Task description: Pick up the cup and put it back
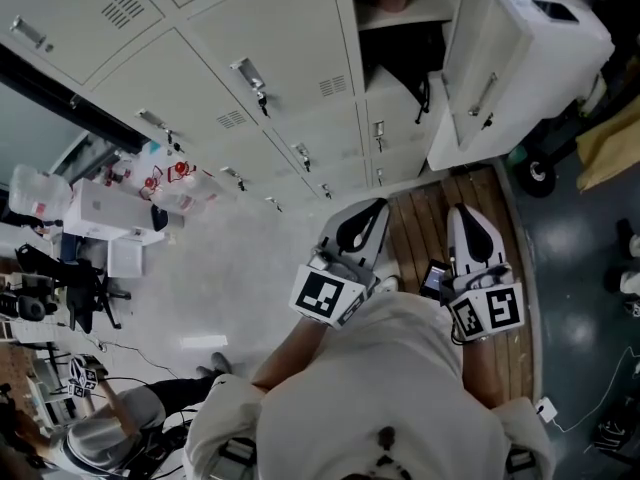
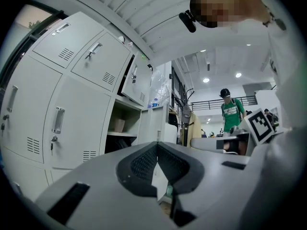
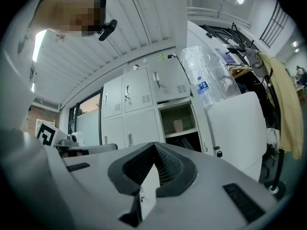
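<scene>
Standing before the lockers (image 1: 250,28), you hold the left tool (image 2: 157,147) and right tool (image 3: 154,147) with jaws pressed together on nothing. The cup (image 3: 178,125) sits upright on the open locker's shelf (image 3: 182,134), well ahead: either awaiting pickup or already returned. The swung-out door (image 3: 240,128) flanks the opening; nothing stands before the cup.

A lab or workshop hall: rows of pale metal lockers (image 1: 250,78) line one wall, a corrugated ceiling (image 2: 144,4) spans high overhead, a cluttered bench (image 1: 105,213) stands on the polished floor (image 1: 230,278).
</scene>
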Demonstrator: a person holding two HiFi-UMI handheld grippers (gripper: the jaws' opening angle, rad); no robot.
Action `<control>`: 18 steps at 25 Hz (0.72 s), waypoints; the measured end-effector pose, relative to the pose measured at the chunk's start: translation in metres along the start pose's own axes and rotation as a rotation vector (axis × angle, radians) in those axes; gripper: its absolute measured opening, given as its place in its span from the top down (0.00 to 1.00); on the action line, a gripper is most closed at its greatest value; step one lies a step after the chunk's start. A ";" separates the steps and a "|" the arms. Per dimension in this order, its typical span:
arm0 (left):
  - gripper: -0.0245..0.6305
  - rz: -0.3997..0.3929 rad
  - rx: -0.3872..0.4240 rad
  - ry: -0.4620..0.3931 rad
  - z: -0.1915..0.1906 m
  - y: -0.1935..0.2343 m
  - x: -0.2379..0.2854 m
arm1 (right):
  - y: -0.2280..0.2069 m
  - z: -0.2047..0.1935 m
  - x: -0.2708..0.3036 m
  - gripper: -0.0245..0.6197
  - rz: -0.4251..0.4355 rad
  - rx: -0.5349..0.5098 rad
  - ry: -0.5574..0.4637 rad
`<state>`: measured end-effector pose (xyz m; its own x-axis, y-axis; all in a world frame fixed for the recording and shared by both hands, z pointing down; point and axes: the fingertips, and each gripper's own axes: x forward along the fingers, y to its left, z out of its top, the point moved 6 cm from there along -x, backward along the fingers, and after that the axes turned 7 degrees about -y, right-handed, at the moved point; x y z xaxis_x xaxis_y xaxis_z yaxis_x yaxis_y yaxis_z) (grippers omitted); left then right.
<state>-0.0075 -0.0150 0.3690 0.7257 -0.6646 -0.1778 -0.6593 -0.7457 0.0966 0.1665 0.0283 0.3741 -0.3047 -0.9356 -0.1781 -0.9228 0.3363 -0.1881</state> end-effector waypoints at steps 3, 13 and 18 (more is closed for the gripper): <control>0.95 0.005 0.003 -0.004 0.001 -0.002 -0.006 | 0.004 -0.001 -0.002 0.92 0.006 -0.002 0.001; 0.95 0.035 0.010 0.002 0.001 -0.003 -0.019 | 0.012 -0.008 -0.003 0.92 0.040 0.010 0.015; 0.95 0.018 0.016 0.005 0.004 -0.007 -0.017 | 0.014 -0.003 -0.005 0.92 0.040 -0.001 0.000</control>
<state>-0.0159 0.0016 0.3676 0.7146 -0.6783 -0.1711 -0.6753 -0.7327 0.0840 0.1545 0.0370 0.3748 -0.3415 -0.9214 -0.1854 -0.9100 0.3735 -0.1799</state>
